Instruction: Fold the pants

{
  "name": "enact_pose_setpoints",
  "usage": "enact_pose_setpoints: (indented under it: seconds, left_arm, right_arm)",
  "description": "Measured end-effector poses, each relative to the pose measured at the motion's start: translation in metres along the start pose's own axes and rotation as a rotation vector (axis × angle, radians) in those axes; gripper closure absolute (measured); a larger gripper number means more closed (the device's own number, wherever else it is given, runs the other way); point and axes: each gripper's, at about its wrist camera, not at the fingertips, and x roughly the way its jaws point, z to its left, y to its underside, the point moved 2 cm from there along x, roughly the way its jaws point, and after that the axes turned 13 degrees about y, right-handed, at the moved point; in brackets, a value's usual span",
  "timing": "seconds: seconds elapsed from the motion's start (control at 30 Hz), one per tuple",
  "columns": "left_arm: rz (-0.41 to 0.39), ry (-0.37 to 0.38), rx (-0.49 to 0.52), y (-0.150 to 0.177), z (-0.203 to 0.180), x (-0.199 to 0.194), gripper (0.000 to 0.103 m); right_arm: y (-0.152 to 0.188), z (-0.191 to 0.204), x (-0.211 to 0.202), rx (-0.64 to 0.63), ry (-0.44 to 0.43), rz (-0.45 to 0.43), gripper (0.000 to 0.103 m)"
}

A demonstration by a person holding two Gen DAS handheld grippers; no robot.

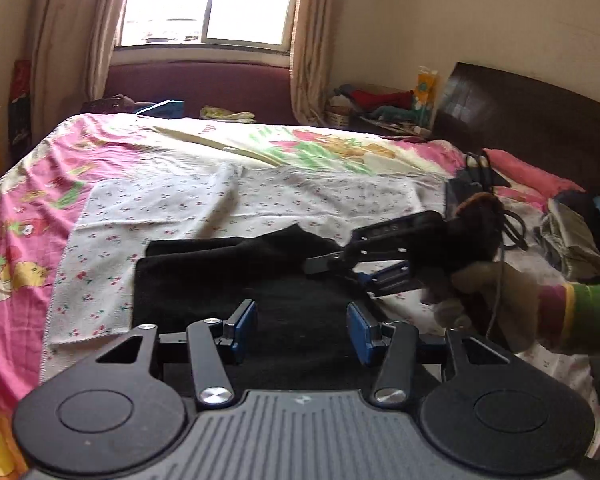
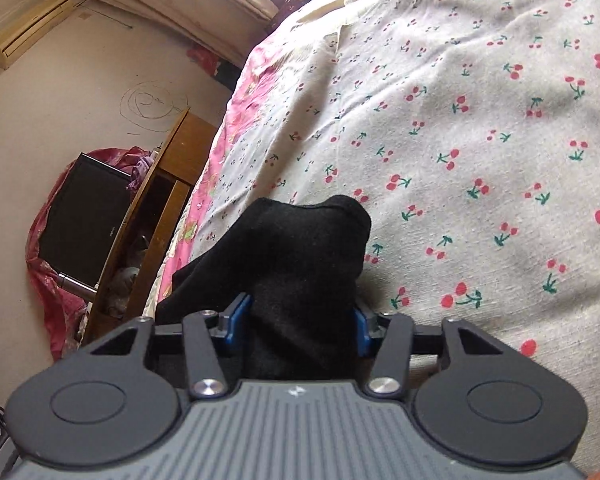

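We see the black pants [image 1: 236, 276] lying folded on the cherry-print cloth [image 1: 172, 204], just ahead of and beneath our left gripper [image 1: 302, 326], whose 2 blue pads [image 1: 244, 320] stand apart over the fabric without touching it. To its right, our right gripper [image 2: 300, 322] has a bunched fold of the pants [image 2: 300, 264] between its 2 pads; we cannot tell whether they press on it.

Black pants [image 1: 236, 280] lie on a white cloth [image 1: 172, 204] printed with small red cherries on green stems; under it, a pink floral sheet [image 1: 28, 184]; black grippers with blue pads [image 1: 247, 320]; sleeve [image 1: 580, 316] striped green, yellow, pink
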Motion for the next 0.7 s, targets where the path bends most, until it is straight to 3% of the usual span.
enact_pose_setpoints:
  seconds: [0.07, 0.13, 0.17, 0.23, 0.33, 0.53, 0.7]
  left_arm:
    - [0.086, 0.037, 0.106, 0.008, -0.024, 0.034, 0.041]
    - [0.223, 0.04, 0.131, 0.03, -0.027, 0.075, 0.041]
    - [0.245, 0.036, 0.139, 0.038, -0.025, 0.083, 0.041]
    - [0.219, 0.035, 0.137, 0.043, -0.023, 0.082, 0.041]
    - [0.219, 0.05, 0.063, 0.037, -0.014, 0.078, 0.041]
    - [0.229, 0.028, 0.055, 0.033, -0.023, 0.068, 0.041]
    - [0.201, 0.014, -0.013, 0.027, -0.017, 0.059, 0.041]
  right_arm:
    - [-0.003, 0.002, 0.0, -0.019, 0.01, 0.016, 0.073]
    - [-0.011, 0.004, 0.002, -0.011, 0.003, 0.031, 0.077]
    - [-0.016, 0.004, 0.003, 0.003, -0.001, 0.027, 0.08]
    - [-0.026, -0.002, 0.009, 0.049, 0.006, 0.014, 0.088]
    - [-0.034, -0.015, 0.029, 0.101, 0.017, 0.022, 0.09]
    - [-0.04, 0.0, 0.018, 0.051, -0.032, 0.007, 0.09]
    - [-0.037, -0.003, 0.028, 0.06, 0.022, 0.037, 0.083]
